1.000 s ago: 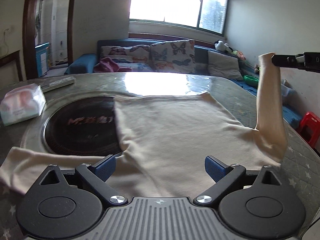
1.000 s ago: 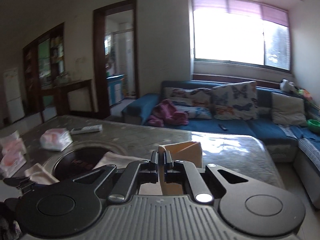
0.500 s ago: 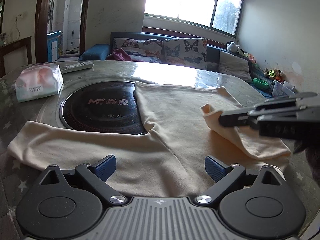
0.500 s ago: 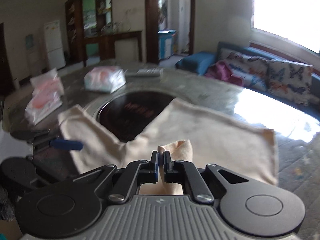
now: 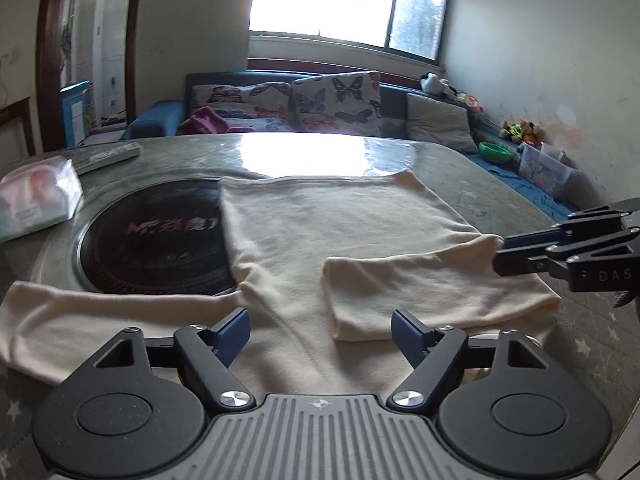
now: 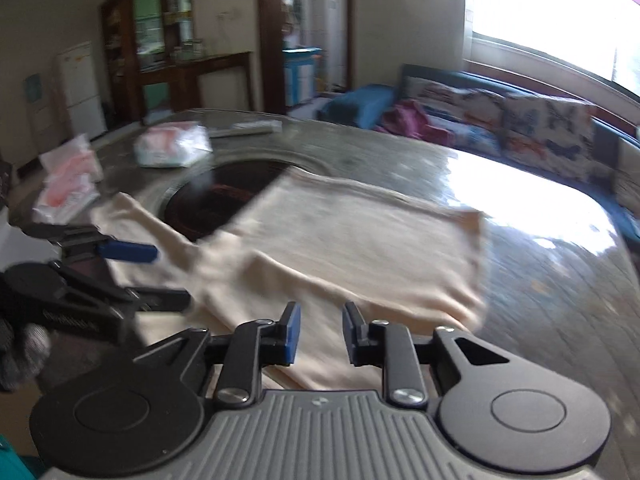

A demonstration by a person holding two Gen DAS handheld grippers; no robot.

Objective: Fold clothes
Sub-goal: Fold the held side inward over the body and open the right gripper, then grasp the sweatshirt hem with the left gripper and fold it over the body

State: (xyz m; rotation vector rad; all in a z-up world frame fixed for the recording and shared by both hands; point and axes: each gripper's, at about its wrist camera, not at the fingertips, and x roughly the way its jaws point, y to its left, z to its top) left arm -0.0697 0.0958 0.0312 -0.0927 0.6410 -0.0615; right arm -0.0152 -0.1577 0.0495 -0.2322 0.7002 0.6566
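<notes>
Cream garment lying flat on table, right sleeve folded across body; left gripper hovering near hem, fingers spread wide, gripping nothing; right gripper parted, sleeve released

R gripper let go; sleeve now folded across shirt, seemingly flat.

- Daylight enters through the window, which is blown out to white in both views.
- Strong glare reflects off the glossy table below the window; a second glare patch shows in the right wrist view.
- Left wrist view: mostly sharp.
- Right wrist view: motion blur throughout, smearing the cream garment.
- Fisheye bending curves walls and door frames; corners are vignetted dark.
</notes>
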